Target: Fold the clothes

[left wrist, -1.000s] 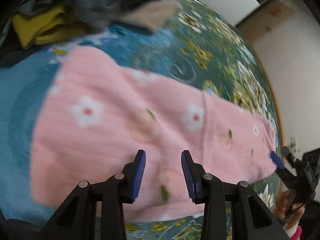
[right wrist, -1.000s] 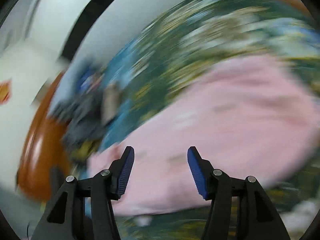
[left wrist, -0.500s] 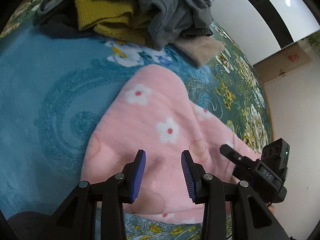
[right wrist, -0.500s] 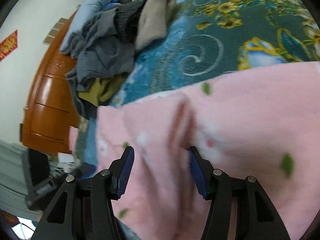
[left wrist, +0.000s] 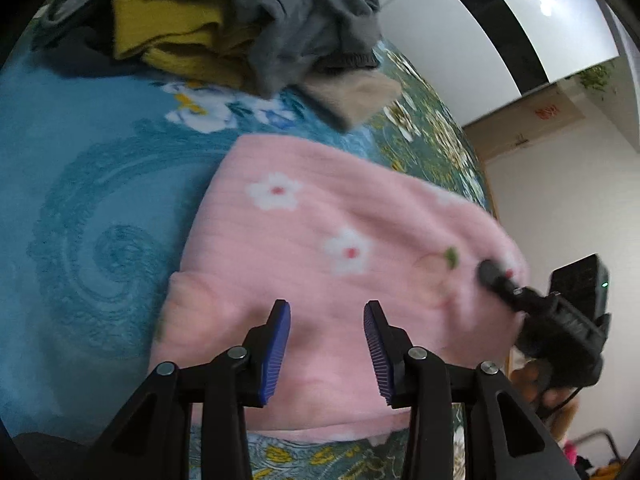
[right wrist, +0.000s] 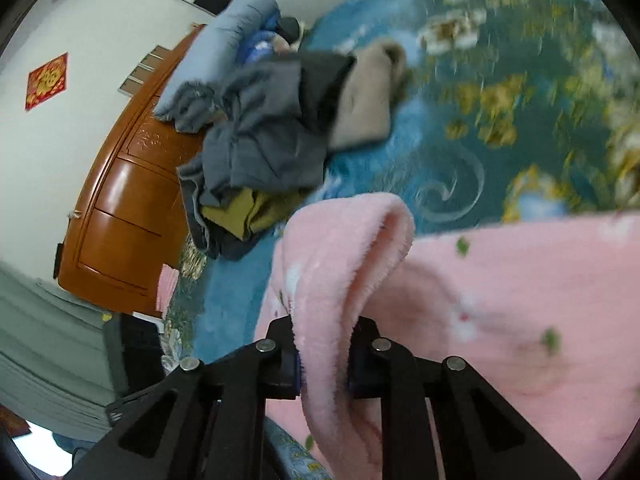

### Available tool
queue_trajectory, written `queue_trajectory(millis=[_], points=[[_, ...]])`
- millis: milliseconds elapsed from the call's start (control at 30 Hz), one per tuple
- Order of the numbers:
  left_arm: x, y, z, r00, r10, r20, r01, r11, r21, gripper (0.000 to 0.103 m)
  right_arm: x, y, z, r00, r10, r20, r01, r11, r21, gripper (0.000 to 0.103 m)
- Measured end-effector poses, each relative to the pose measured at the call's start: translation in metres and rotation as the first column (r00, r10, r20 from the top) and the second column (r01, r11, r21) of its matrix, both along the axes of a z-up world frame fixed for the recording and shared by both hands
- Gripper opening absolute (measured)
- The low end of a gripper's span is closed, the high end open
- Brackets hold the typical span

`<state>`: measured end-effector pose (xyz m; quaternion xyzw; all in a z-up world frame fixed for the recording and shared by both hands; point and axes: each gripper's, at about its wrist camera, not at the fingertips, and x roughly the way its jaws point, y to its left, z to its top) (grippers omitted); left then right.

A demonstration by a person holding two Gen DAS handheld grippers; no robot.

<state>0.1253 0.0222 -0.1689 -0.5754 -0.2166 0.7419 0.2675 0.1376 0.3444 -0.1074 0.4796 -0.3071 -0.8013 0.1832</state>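
A pink fleece garment (left wrist: pixel 320 256) with white flowers lies on the teal floral bedspread (left wrist: pixel 88 208). My left gripper (left wrist: pixel 326 344) is open and empty, just above the garment's near part. My right gripper (right wrist: pixel 322 360) is shut on a raised fold of the pink garment (right wrist: pixel 500 304), which drapes between and over its jaws. The right gripper also shows in the left wrist view (left wrist: pixel 516 292), at the garment's right edge.
A pile of grey, mustard and beige clothes (left wrist: pixel 248 28) lies at the far side of the bed, also in the right wrist view (right wrist: pixel 272 128). A wooden headboard (right wrist: pixel 116 208) and a blue pillow (right wrist: pixel 224 52) stand beyond it. White walls surround the bed.
My right gripper has shut on the garment's edge and lifted a fold of it. The left gripper has stayed open and shifted slightly over the garment.
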Motion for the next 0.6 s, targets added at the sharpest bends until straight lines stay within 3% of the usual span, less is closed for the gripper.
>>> queue_trajectory(millis=[67, 133, 333, 433, 600], points=[[-0.001, 0.010, -0.009, 0.998, -0.031, 0.048, 0.033, 0.999, -0.044, 0.044, 0.002, 0.012, 0.002, 0.999, -0.023, 0.025, 0.022, 0.999, 0.048, 0.016], [-0.001, 0.018, -0.014, 0.996, -0.053, 0.070, 0.060, 0.993, -0.097, 0.044, 0.001, 0.023, -0.023, 0.992, -0.070, 0.108, 0.060, 0.994, 0.096, 0.016], [-0.003, 0.028, -0.031, 0.987, -0.069, 0.143, 0.097, 0.975, -0.199, 0.044, 0.000, 0.039, -0.088, 0.953, -0.152, 0.262, 0.141, 0.988, 0.058, 0.017], [-0.001, 0.029, -0.032, 0.987, -0.069, 0.143, 0.097, 0.974, -0.203, 0.044, 0.001, 0.044, -0.096, 0.949, -0.163, 0.269, 0.166, 0.986, 0.013, 0.023], [0.002, 0.029, -0.023, 0.991, -0.074, 0.110, 0.094, 0.978, -0.188, 0.044, 0.023, 0.058, -0.063, 0.973, -0.143, 0.182, 0.142, 0.990, 0.017, 0.028]])
